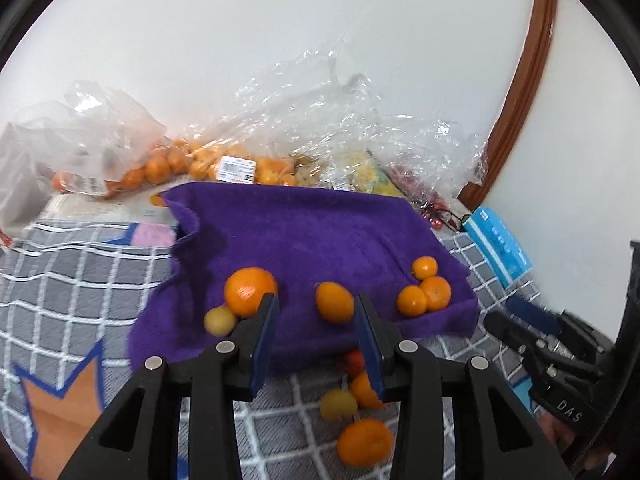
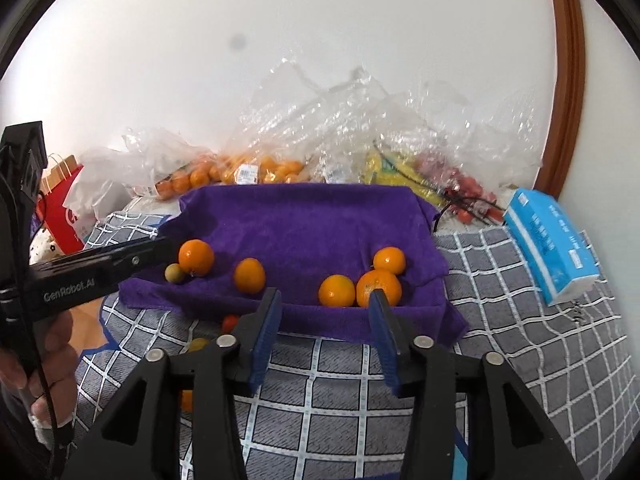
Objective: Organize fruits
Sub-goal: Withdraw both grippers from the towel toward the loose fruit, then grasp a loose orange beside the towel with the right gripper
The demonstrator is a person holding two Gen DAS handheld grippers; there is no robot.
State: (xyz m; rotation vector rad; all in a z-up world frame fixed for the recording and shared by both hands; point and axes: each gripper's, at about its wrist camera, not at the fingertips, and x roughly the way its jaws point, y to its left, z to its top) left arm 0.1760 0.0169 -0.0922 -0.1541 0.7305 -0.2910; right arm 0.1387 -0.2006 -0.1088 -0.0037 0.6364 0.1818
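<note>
Orange (image 1: 335,302) between parted left tongs (image 1: 316,304)

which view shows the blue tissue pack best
The right wrist view: the blue tissue pack lies whole and unobstructed on the checked cover, right of the purple towel. The left wrist view shows it smaller and squeezed toward the frame's distorted edge.

A towel (image 2: 312,224) lies on the bed (image 2: 520,360). Six fruits sit on the towel: three to the left (image 2: 196,257), three close together on the right (image 2: 378,289). More fruits (image 1: 362,404) lie on the bed before the towel. Bags of fruit (image 2: 248,170) lie behind it. A tissue box (image 2: 550,240) lies to the right.
</note>
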